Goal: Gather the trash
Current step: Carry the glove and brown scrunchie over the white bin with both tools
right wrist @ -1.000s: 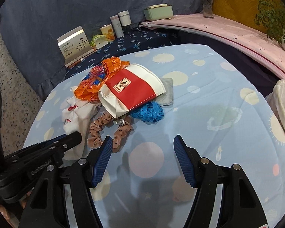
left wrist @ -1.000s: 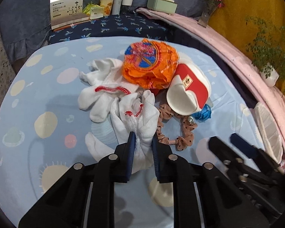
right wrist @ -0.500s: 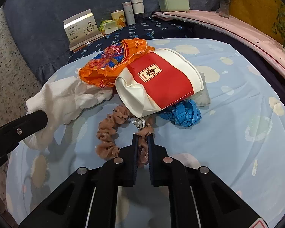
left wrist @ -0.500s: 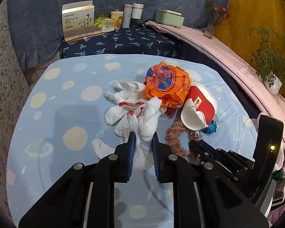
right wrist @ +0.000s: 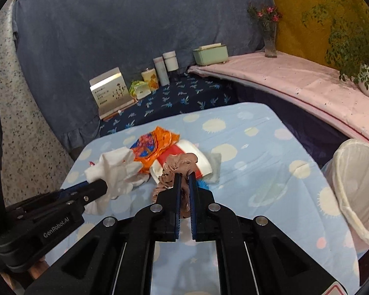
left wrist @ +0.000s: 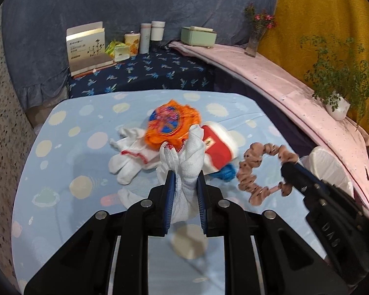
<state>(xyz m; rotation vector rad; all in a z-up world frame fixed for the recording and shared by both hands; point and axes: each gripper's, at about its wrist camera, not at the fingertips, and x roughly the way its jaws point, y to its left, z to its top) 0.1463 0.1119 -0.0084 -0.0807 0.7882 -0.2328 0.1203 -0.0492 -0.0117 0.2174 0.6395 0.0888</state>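
Our left gripper (left wrist: pixel 185 184) pinches a white knit glove (left wrist: pixel 188 157), seemingly lifted off the pale blue dotted tablecloth (left wrist: pixel 61 172). Our right gripper (right wrist: pixel 183 186) clamps a brown spotted fabric scrunchie (right wrist: pixel 177 169) above the cloth, near the white-lined bin (right wrist: pixel 356 186)

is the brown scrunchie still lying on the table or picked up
Picked up. The right gripper is shut on the brown scrunchie, which hangs as a loop clear of the blue tablecloth.

White glove (left wrist: pixel 187 162), brown dotted scrunchie (left wrist: pixel 255 162), orange wrapper (left wrist: pixel 171 123), pale-blue spotted tablecloth (left wrist: pixel 69 162).
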